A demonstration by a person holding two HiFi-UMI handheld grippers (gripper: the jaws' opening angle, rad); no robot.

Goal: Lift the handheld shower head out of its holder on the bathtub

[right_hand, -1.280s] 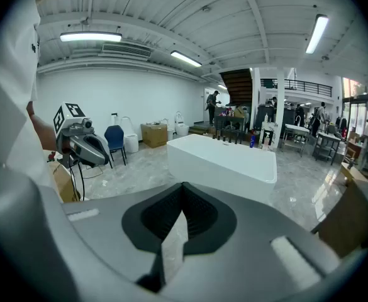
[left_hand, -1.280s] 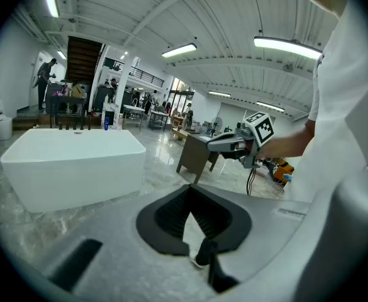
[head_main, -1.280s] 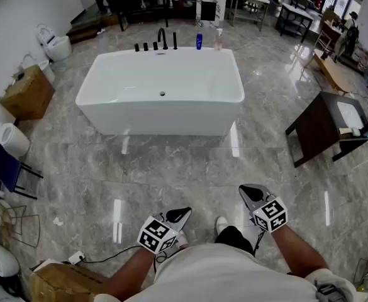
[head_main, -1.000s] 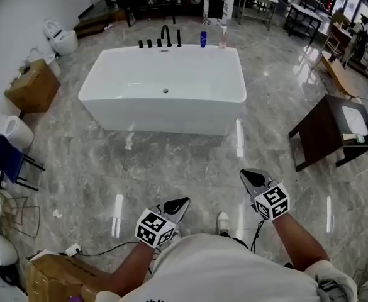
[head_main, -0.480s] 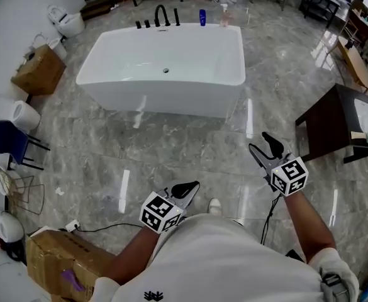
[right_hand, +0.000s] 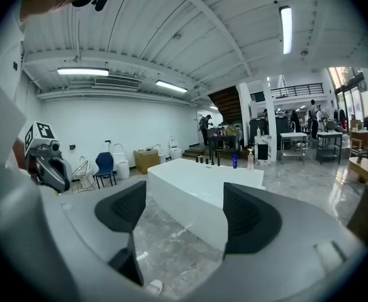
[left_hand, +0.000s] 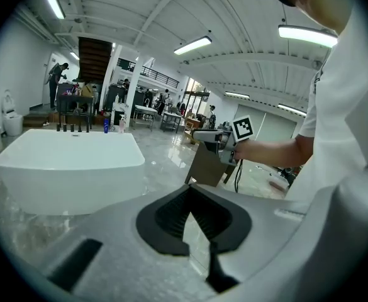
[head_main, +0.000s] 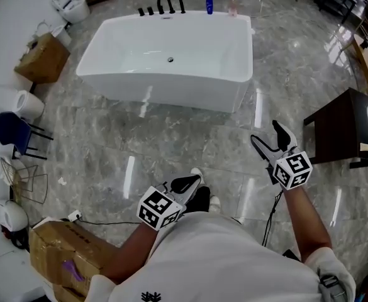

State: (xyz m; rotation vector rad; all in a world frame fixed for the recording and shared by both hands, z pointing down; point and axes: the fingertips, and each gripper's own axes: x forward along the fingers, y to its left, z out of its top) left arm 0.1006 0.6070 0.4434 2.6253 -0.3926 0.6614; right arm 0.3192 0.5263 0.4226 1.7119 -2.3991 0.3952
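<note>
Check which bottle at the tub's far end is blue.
The blue bottle is the left one of the two, nearer the black faucet. The pale pink bottle stands to its right.

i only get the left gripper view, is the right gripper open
Observer: Yes. The right gripper has just been opening; its jaws stand wide apart with nothing between them, and the tub lies beyond.
Operator: anything inside the tub
Observer: Only the drain; otherwise it looks empty.
Operator: what's at my left side
Observer: A box stands close on that side, with a cable running past it.
</note>
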